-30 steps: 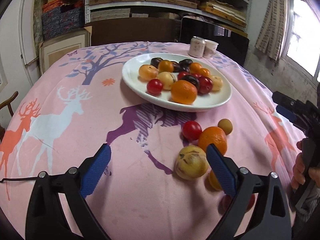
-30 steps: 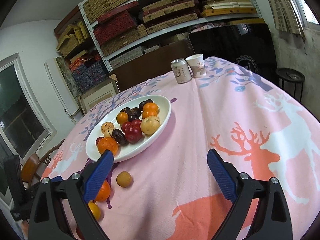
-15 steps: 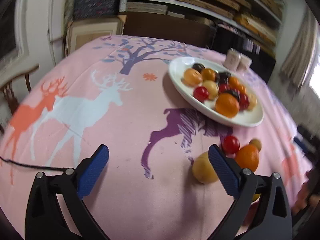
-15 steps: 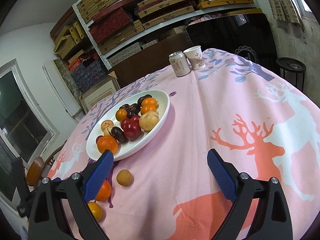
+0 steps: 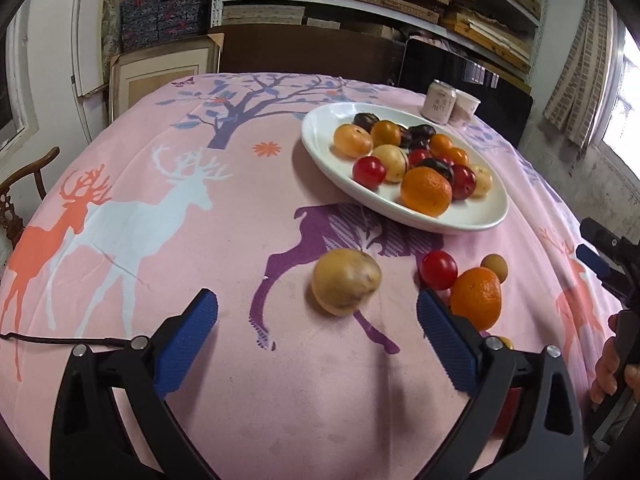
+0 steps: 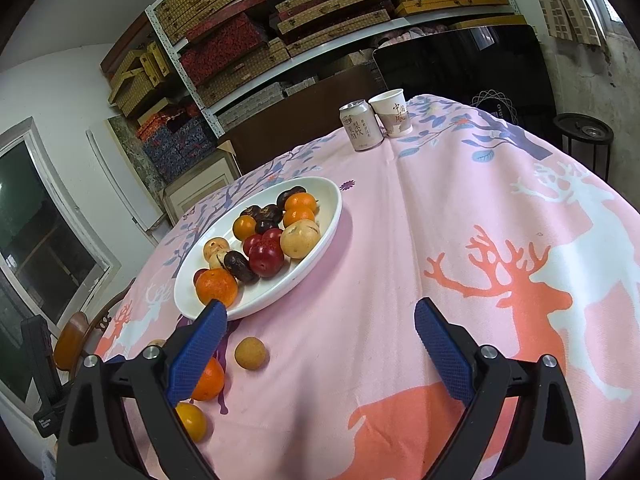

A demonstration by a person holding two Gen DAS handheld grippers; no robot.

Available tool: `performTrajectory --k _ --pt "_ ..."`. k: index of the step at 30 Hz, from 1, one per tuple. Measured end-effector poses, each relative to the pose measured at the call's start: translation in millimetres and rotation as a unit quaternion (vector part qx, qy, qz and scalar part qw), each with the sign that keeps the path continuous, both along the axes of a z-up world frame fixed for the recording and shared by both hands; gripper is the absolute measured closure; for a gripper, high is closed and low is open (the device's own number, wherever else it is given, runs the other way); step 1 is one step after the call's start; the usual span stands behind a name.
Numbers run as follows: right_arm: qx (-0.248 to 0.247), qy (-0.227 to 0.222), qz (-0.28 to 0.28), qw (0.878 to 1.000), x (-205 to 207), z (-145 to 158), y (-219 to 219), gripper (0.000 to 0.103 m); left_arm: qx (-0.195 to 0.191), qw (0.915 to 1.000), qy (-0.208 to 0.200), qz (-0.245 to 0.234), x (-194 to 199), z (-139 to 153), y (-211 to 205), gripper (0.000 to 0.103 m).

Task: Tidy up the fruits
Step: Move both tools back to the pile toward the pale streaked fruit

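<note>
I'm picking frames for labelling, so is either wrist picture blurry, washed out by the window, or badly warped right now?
Left wrist view: sharp, the window blown out at the right edge, the table bulging from fisheye. Right wrist view: sharp, evenly lit, shelves bowed, corners vignetted black.

The left hand-held gripper point(image 5: 316, 320) is fully spread, with nothing between its jaws. Both blue ribbed pads point(image 5: 188, 342) face inward on black arms, angled downward over the bench point(image 5: 160, 240).

The right hand-held gripper point(image 6: 320, 334) is likewise fully spread and holds nothing. Its pads point(image 6: 442, 354) match those of the left unit, and it also sits above the bench, tilted downward.

In the left wrist view, the right hand-held gripper appears at the bench's right edge as a black body with a blue pad. The person's hand point(image 5: 612, 364) wraps its handle, fingers curled around the grip.
</note>
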State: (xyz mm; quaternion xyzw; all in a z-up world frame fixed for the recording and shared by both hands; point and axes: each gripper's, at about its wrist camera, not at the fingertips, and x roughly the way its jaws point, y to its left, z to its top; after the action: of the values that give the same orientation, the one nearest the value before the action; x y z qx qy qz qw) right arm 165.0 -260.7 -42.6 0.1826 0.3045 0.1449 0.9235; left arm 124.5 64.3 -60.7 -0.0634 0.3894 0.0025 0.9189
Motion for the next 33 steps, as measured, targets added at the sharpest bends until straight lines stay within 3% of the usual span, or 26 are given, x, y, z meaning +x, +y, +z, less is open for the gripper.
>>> performTrajectory --k 9,28,31,33 --pt "-0.001 0.001 0.001 1.0 0 -1 1 0.007 -0.015 0.9998 0.014 -0.008 10 -5 1 0.005" --pt "-0.006 0.007 0.011 1.0 0 -5 8 0.007 -0.009 0.9993 0.028 -0.025 28 -11 -6 0.005" --pt "-0.023 0.009 0.04 0.999 1 -6 19 0.007 -0.008 0.9993 0.03 -0.021 29 -12 -5 0.005" --pt "-0.063 0.001 0.07 0.996 -2 -5 37 0.007 -0.003 0.9993 0.03 -0.021 30 -12 -6 0.005"
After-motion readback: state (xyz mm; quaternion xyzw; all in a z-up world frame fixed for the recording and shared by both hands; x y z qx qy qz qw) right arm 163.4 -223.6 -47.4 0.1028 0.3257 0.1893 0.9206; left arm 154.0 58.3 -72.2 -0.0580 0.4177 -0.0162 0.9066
